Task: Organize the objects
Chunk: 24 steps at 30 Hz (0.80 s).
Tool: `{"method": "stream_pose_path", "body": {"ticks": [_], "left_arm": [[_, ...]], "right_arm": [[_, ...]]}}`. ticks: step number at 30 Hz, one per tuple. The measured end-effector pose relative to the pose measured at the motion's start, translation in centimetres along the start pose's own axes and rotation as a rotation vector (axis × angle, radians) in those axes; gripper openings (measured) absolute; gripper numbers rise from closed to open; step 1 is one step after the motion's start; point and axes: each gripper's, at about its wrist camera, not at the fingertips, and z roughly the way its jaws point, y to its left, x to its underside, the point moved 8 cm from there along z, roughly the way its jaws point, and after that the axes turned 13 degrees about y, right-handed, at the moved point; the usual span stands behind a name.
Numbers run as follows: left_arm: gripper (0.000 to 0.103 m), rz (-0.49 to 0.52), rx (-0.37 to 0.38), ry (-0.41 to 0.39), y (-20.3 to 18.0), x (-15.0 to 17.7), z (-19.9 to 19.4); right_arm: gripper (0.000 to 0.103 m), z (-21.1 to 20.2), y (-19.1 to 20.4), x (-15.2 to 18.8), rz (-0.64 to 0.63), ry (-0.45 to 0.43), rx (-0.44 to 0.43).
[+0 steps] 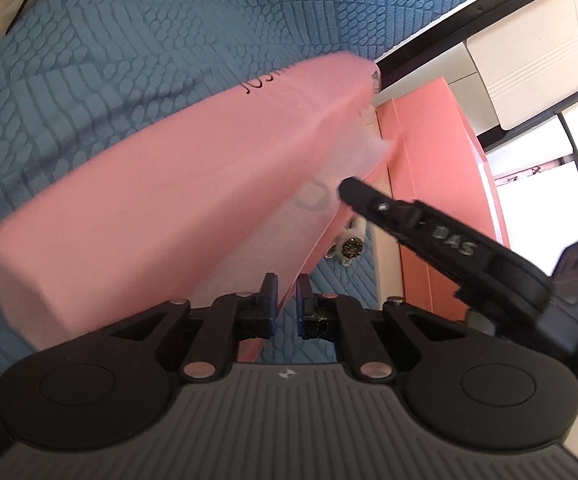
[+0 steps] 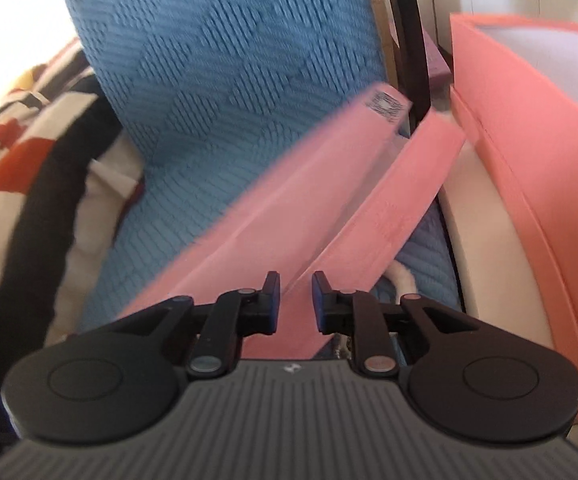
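matt pink cardboard box lid (image 1: 149, 184), quilted blue cloth bedspread (image 1: 129, 40), ribbed grey plastic hand-held gripper (image 1: 287, 300)

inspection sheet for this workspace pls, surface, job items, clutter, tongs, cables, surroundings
surface: blue textured bedspread.
job's things: pink box lid held tilted above the bedspread; white tissue paper inside it; pink box base beside it, at the bed's edge.
clutter: small glittery items on the bedspread under the lid; what they are is unclear.
tongs: left tongs shut on the lid's edge; right tongs straddle the lid's rim, pads not seen pressing.
cables: nothing seen.
surroundings: cream furniture past the bed; patterned blanket at one side.
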Motion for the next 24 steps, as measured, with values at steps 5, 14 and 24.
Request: {"method": "stream_pose_path", "body": {"ticks": [5,14,24], "left_arm": [[0.009,0.025,0.007,-0.054,-0.6,-0.5,-1.3],[0.009,0.111,0.019,-0.088,-3.6,-0.1,-2.1],[0.009,0.12,-0.191,0.011,-2.5,0.1,2.6]], "right_arm": [[0.02,1.4,-1.0,0.5,0.07,0.067,-0.021],[0.017,2.2,-1.4,0.8,0.135,0.091,-0.076],[0.028,0.7,-2.5,0.1,0.196,0.042,-0.109]]}}
